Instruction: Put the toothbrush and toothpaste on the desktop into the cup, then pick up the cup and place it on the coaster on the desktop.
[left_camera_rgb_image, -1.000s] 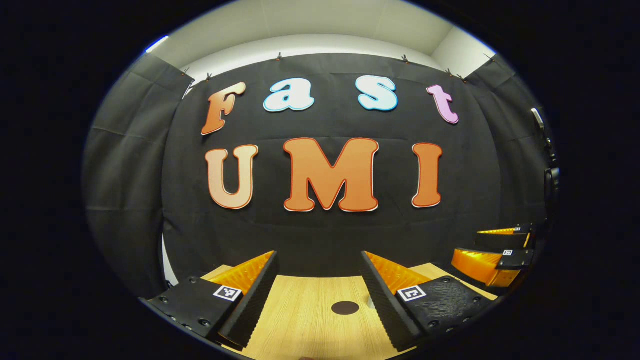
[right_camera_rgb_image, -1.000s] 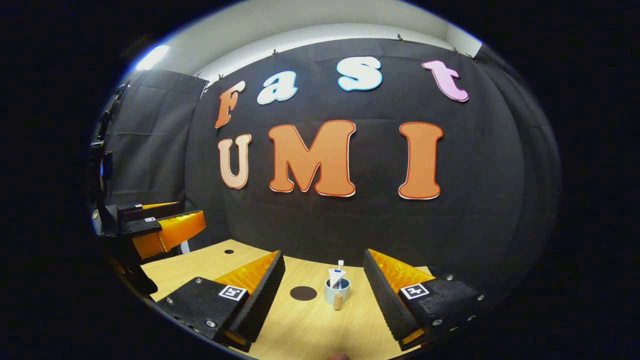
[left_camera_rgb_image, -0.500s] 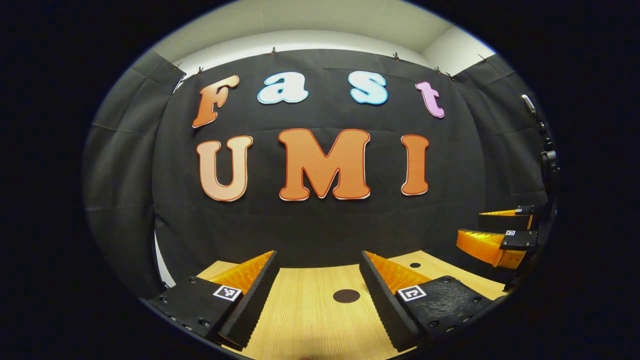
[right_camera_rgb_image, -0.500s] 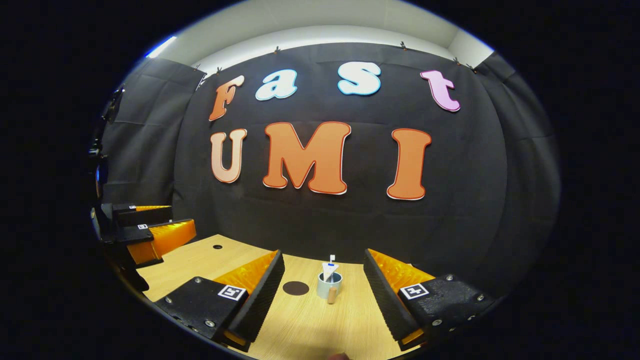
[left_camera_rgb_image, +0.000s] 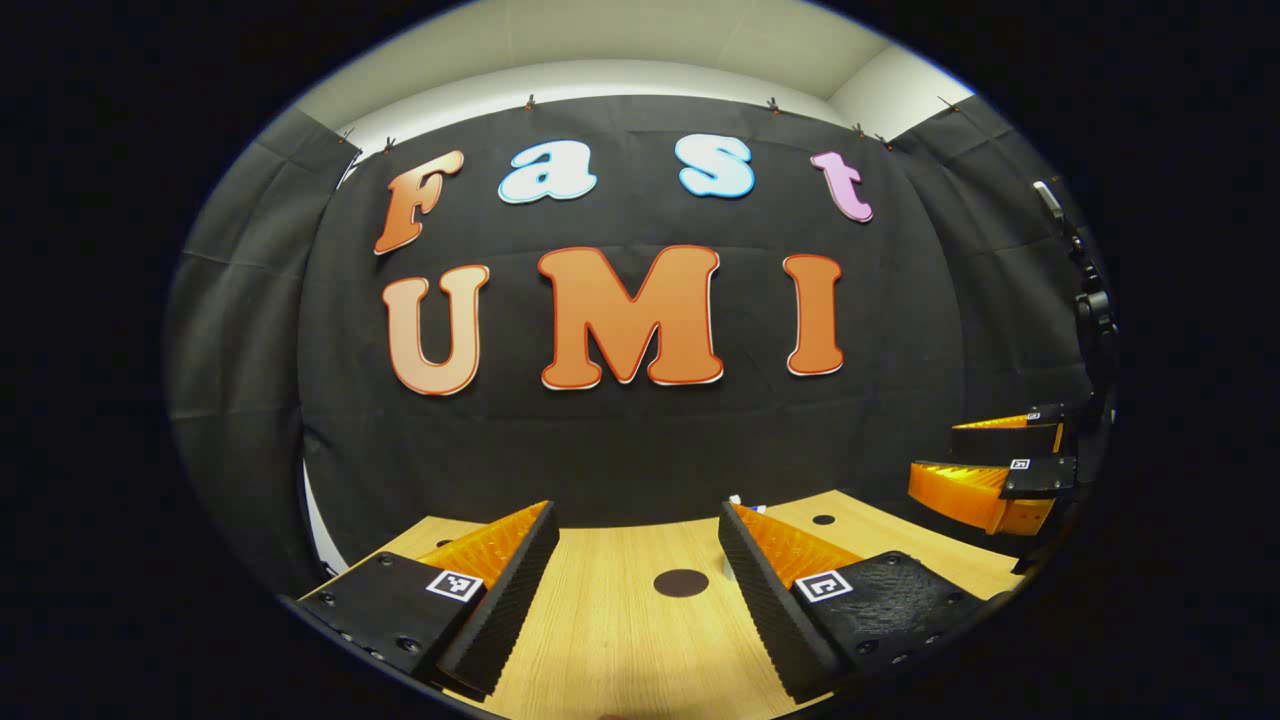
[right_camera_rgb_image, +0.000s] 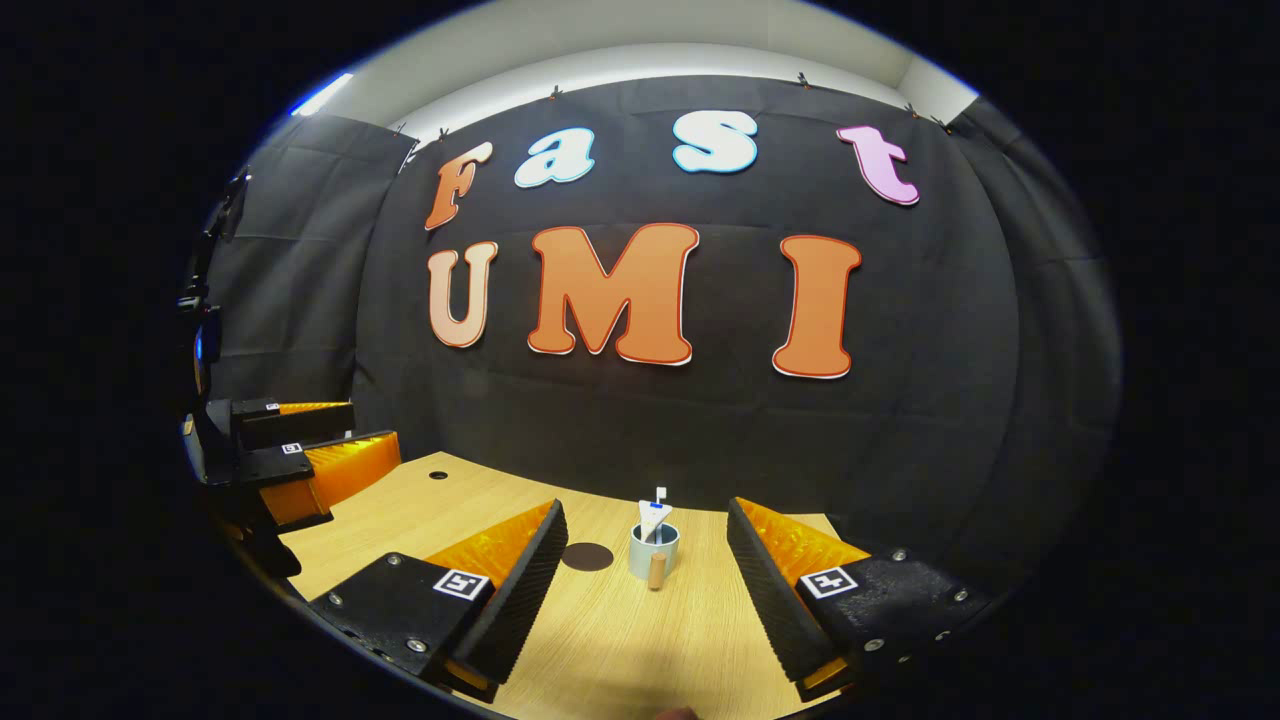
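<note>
Both grippers' jaws are staying wide open and holding nothing, while the small pale blue cup (right_camera_rgb_image: 653, 549) is standing beside the round dark coaster (right_camera_rgb_image: 587, 557).

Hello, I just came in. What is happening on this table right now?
A person holds a two-finger gripper in each hand above a wooden desktop. The toothbrush and toothpaste already stand in the cup, which sits on the bare desktop beside the dark round coaster, not on it. The right gripper is open, empty and aimed at the cup, short of it. The left gripper is open too, with the coaster ahead between its fingers.
</note>
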